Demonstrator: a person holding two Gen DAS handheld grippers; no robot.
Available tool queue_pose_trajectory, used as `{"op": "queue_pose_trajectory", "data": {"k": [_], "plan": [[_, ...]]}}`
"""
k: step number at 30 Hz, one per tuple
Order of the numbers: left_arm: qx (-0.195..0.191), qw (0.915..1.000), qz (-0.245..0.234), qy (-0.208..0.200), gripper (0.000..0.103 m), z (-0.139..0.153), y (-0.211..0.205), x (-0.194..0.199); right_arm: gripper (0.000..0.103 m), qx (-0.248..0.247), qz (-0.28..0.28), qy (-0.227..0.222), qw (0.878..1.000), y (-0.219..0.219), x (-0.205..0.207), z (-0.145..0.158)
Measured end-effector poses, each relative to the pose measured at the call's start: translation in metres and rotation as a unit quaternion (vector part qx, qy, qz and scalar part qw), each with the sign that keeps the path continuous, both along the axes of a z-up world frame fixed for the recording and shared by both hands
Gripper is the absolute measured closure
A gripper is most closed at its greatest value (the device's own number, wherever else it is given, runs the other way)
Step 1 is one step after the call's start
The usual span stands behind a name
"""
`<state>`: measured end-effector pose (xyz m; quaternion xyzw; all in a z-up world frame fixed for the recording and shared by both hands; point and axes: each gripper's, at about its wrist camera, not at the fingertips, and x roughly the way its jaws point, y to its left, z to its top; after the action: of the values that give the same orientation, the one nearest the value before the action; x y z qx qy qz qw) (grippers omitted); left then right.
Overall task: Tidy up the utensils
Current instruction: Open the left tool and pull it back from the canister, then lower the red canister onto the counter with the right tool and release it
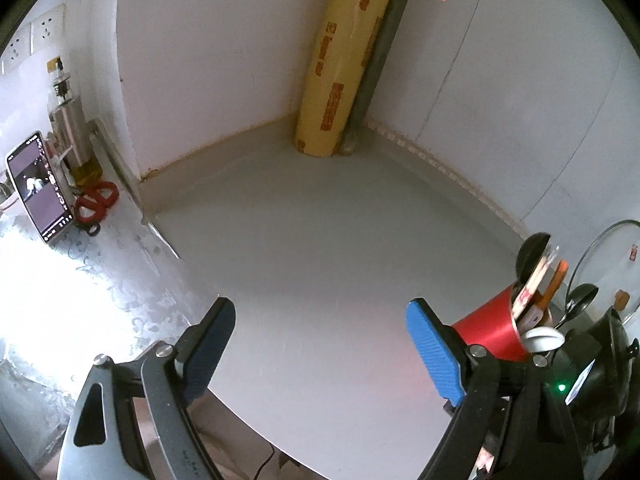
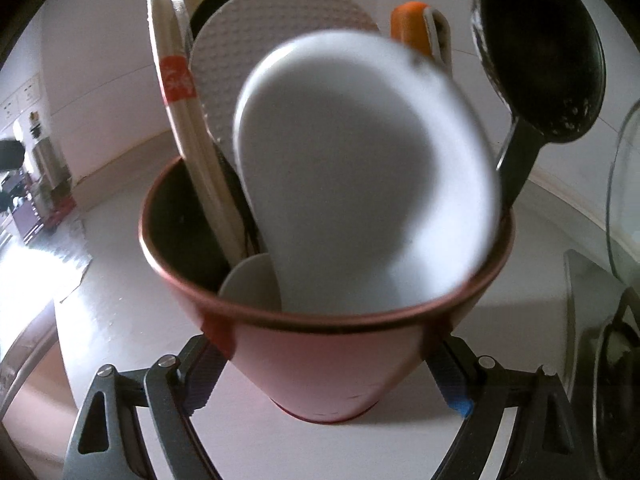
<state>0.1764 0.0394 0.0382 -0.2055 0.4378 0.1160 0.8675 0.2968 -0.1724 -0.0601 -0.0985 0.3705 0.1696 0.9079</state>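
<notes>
A red cup (image 2: 320,360) stands on the white counter (image 1: 320,240), and my right gripper (image 2: 326,360) is shut on its lower wall, one finger on each side. The cup holds a white spoon (image 2: 360,176), a dimpled white rice paddle (image 2: 280,32), paper-wrapped chopsticks (image 2: 176,80), a black spoon (image 2: 540,48) and an orange-handled tool (image 2: 412,24). In the left wrist view the same red cup (image 1: 488,332) sits at the right, outside the right finger of my left gripper (image 1: 320,312). That gripper hangs open over bare counter with nothing between its blue pads (image 1: 432,352).
A yellow roll (image 1: 344,60) leans in the wall corner. At the far left are a propped phone (image 1: 38,188), red scissors (image 1: 96,200) and a steel bottle (image 1: 74,128). A glass lid (image 1: 608,264) stands behind the cup. The counter's front edge (image 1: 248,420) runs below my left gripper.
</notes>
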Motion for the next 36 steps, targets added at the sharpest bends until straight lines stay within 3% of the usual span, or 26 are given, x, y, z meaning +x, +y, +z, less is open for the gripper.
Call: {"op": "queue_pose_trajectory", "data": {"k": [13,36], "plan": [[0.004,0.9996,-0.023,0.019,0.015,-0.017,-0.010,0.012,0.012,-0.001,-0.020,-0.007,1.000,0.026,0.006,-0.012],[0.013,0.9980,-0.050,0.037,0.015,-0.034,-0.027,0.054,0.012,0.002,-0.026,0.001,1.000,0.019,0.020,-0.007]]}}
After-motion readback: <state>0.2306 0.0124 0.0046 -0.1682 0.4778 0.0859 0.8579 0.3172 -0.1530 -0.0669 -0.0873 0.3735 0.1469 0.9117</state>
